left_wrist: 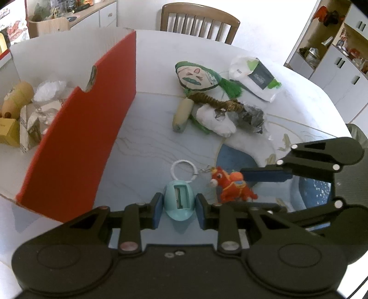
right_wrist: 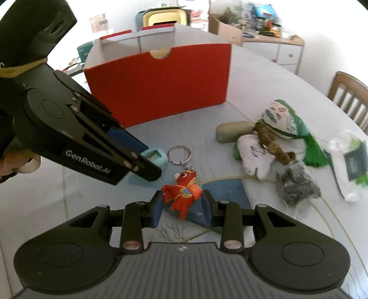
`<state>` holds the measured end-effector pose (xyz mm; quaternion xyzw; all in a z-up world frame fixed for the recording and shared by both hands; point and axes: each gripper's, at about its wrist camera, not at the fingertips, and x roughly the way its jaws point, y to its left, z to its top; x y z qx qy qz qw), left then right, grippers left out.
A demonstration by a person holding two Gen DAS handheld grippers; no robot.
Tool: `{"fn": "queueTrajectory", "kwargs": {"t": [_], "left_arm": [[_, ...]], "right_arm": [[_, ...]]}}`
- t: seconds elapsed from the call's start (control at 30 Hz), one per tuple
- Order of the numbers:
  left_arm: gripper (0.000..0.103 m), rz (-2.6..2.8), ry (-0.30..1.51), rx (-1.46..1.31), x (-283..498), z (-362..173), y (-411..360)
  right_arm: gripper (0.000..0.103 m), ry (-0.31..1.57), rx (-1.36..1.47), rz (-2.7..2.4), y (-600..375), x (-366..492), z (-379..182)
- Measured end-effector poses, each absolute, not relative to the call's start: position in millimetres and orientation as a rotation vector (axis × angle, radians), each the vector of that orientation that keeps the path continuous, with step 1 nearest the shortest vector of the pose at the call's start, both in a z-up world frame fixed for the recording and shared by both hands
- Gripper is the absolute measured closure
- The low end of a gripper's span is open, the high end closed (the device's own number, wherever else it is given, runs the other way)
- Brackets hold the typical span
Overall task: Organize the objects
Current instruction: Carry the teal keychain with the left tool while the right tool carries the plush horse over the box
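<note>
A pale tabletop (left_wrist: 149, 147) with faint marbled veining and a blue patterned patch fills the foreground. A wooden slat-backed chair (left_wrist: 199, 21) stands at its far edge. White cabinets (left_wrist: 340, 66) with open cluttered shelves line one wall; a low white sideboard (right_wrist: 279, 49) lines another. Bright daylight washes the white walls.

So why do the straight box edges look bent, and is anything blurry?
Left wrist view: fisheye lens bows the red box wall; window glare washes out the top right. Right wrist view: same bending, and the white packet at the right edge is smeared.
</note>
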<state>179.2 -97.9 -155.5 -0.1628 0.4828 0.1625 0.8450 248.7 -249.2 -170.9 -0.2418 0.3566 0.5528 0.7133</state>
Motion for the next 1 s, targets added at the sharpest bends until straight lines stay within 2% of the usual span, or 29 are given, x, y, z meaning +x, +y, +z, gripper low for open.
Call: {"fn": "queueTrajectory", "kwargs": {"t": [0.33, 1.0], "left_arm": [[0.074, 0.299, 0.984, -0.323, 169.8, -124.5, -99.8], [0.074, 0.205, 0.936, -0.283, 149.0, -62.2, -77.8]], "right_arm": [[0.069, 0.803, -0.399, 1.109, -271.1, 237.2, -142.5], [0.070, 0.772, -0.311, 0.880, -268.2, 205.4, -71.6]]}}
